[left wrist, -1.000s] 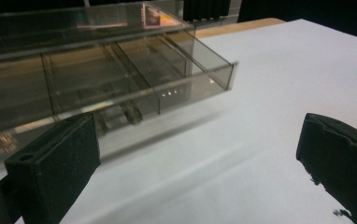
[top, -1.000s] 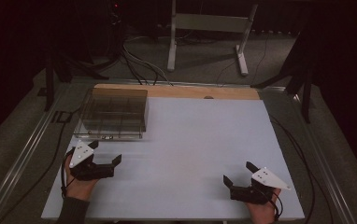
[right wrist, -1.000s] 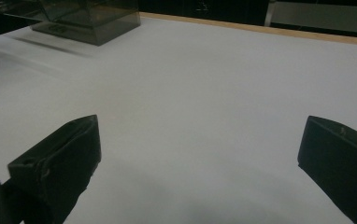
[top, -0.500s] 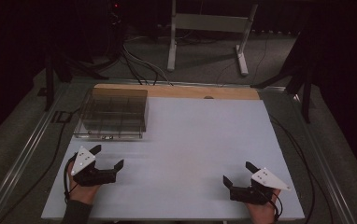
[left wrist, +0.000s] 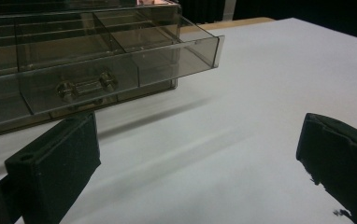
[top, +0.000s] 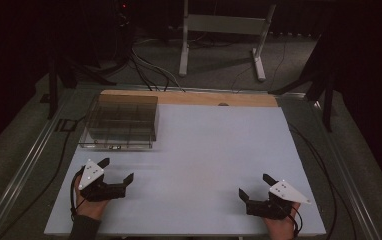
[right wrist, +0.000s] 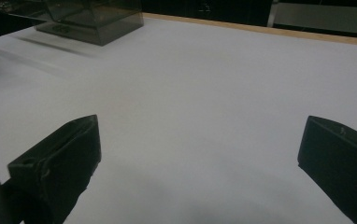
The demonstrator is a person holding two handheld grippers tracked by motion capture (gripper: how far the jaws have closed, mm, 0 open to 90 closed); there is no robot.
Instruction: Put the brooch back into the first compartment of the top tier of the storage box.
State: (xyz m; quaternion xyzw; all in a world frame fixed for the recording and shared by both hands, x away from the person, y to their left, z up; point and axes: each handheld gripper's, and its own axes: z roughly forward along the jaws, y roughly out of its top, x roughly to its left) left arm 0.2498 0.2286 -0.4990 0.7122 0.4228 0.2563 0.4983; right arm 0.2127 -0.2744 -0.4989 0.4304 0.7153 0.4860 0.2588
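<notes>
Left gripper [top: 117, 170] at 7 o'clock, jaws spread wide and empty, facing smoked-plastic drawer organiser [top: 121, 121] at 11 o'clock, right gripper [top: 255, 187] at 5 o'clock, jaws likewise released, white table [top: 204, 150].

Drawer box [left wrist: 74, 60] cropped left, top

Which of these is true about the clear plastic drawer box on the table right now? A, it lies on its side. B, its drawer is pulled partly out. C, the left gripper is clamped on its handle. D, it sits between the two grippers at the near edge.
B: in the left gripper view the drawer juts out from the box, while the left gripper hangs open, short of the handle.
</notes>
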